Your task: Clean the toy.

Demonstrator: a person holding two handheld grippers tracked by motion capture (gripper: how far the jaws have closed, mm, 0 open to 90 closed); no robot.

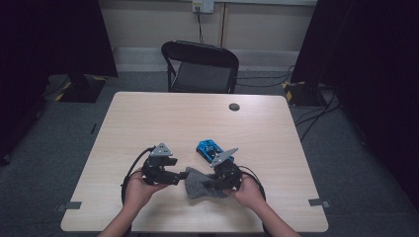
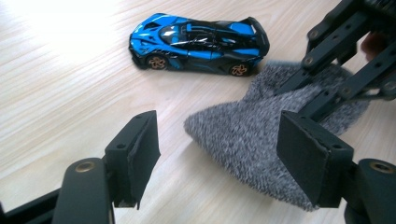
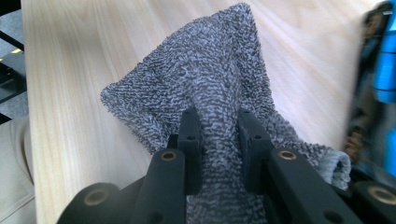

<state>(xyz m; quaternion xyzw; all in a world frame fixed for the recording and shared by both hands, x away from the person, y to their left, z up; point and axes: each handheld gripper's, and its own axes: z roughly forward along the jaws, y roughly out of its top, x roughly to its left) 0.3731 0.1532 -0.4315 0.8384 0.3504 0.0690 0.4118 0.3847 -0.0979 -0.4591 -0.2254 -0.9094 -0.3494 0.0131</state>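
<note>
Done: right tongs [image 3: 218, 140] clenched on the grey cloth [image 3: 205, 88], lower middle of the tabletop [image 1: 163, 118].
Left: left tongs [image 2: 219, 154] released, cloth's free end ungrasped.
Waiting: blue toy car [image 2: 198, 43], upper frame, untouched.

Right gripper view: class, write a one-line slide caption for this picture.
Right gripper shut on a bunched fold of grey fuzzy cloth above the wooden table, blue toy car blurred at the edge.

One grey sock [image 1: 200, 183] – one toy car [image 1: 210, 149]

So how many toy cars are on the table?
1. The blue toy car sits on the table just beyond the grey sock, close to the right gripper.
</note>
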